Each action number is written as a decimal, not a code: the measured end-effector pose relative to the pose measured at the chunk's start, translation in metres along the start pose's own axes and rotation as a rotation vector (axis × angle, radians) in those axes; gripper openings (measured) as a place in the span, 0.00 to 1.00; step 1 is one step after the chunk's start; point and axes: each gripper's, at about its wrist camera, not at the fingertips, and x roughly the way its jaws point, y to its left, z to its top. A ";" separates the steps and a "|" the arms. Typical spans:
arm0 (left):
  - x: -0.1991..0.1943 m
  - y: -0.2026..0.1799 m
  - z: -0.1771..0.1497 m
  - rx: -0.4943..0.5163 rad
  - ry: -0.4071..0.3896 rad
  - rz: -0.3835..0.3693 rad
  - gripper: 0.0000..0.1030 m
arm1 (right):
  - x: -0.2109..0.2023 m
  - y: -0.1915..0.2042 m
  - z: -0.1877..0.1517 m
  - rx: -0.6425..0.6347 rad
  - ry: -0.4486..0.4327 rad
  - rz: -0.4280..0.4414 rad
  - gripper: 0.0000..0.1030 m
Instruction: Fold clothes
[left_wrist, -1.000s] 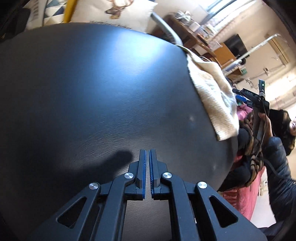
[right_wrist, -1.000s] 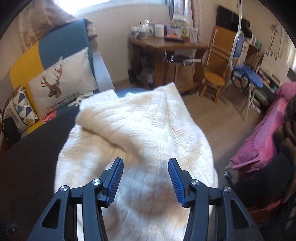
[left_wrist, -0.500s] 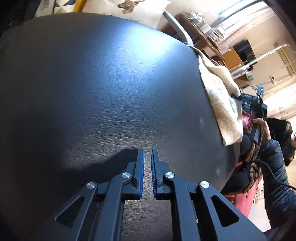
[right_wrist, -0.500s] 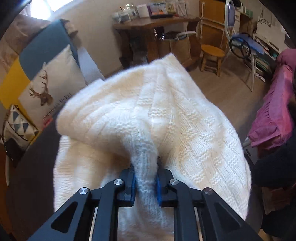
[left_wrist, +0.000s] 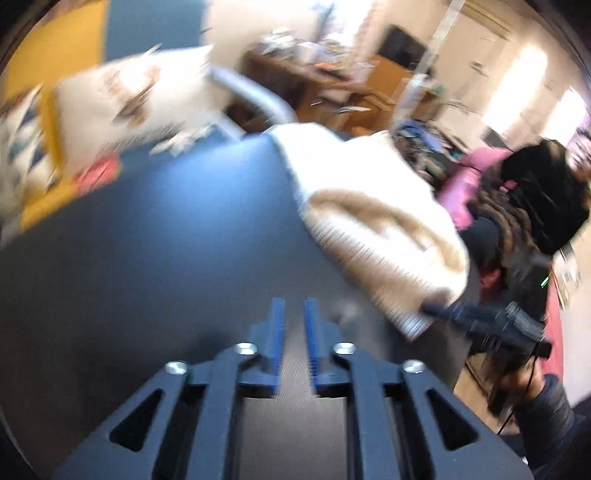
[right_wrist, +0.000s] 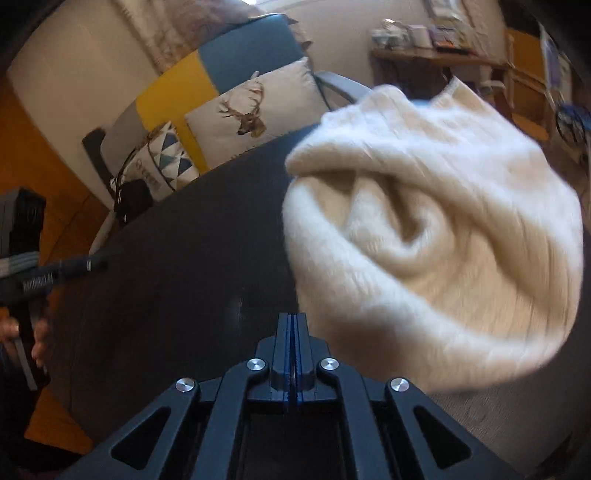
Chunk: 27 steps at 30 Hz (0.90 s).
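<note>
On the right side of the dark table (right_wrist: 166, 295), cream knit sweater (right_wrist: 436, 236) sits bunched in a loose mound, a deep fold curling in at its middle; far edge reaches the table's rim, near edge hangs toward the right gripper. Both views motion-blurred, so weave detail is soft

Right gripper (right_wrist: 294, 328): blue pads pressed flat together, no gap, nothing visible between them. Sweater lies just to its right, whether it brushes the finger I can't tell. From the left wrist view the right gripper (left_wrist: 443, 312) shows as a dark tip right at the sweater's (left_wrist: 373, 218) near corner; contact there too blurred to call

Left gripper (left_wrist: 294, 321): jaws opening, narrow gap between the blue pads, nothing in it, bare table (left_wrist: 147, 258) under them. Sweater well off to its right, apart

Behind the table: deer cushion (right_wrist: 255, 107) and triangle-pattern cushion (right_wrist: 166, 158) against a yellow and blue sofa back (right_wrist: 207, 74), wooden desk (right_wrist: 436, 59) with clutter further back
</note>
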 end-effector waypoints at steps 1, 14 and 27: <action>0.003 -0.005 0.015 0.030 -0.018 -0.005 0.37 | -0.002 -0.008 0.000 0.039 -0.008 0.012 0.10; 0.136 -0.027 0.124 0.334 0.177 -0.093 0.58 | -0.009 -0.042 0.003 0.175 -0.037 0.009 0.19; 0.202 -0.035 0.130 0.447 0.256 -0.161 0.58 | -0.010 -0.054 0.005 0.198 -0.029 -0.034 0.18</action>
